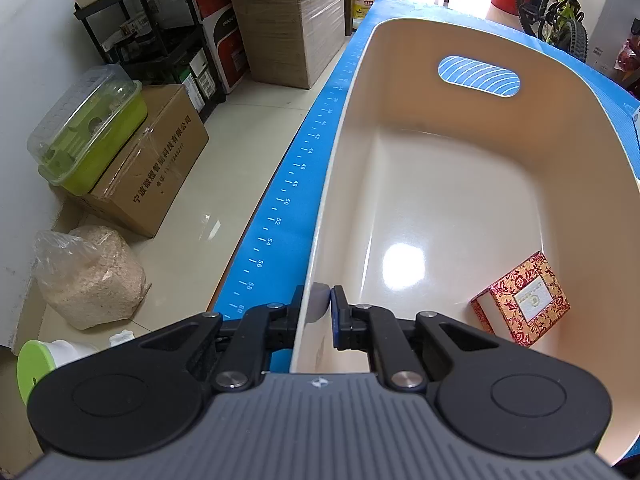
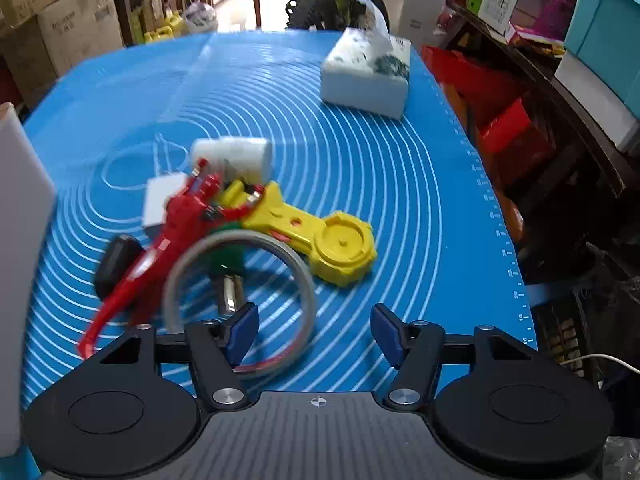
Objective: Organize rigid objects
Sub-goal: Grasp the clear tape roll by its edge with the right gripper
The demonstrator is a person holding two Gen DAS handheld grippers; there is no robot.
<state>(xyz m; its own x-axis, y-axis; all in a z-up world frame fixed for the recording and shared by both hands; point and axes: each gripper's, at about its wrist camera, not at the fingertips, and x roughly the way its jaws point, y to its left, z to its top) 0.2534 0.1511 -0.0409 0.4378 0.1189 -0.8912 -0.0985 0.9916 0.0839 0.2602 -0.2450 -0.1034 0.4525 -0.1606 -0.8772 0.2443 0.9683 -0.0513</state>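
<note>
In the left wrist view my left gripper is shut on the near left rim of a cream plastic bin that stands on the blue mat. A red and gold patterned box lies inside the bin at the near right. In the right wrist view my right gripper is open and empty, just above the mat. In front of it lies a pile: a grey tape ring, a red tool, a yellow tool, a black object, a white roll and a small white box.
A tissue box stands at the mat's far right. The bin's wall shows at the left edge. Cardboard boxes, a green container and a bag sit on the floor left of the table.
</note>
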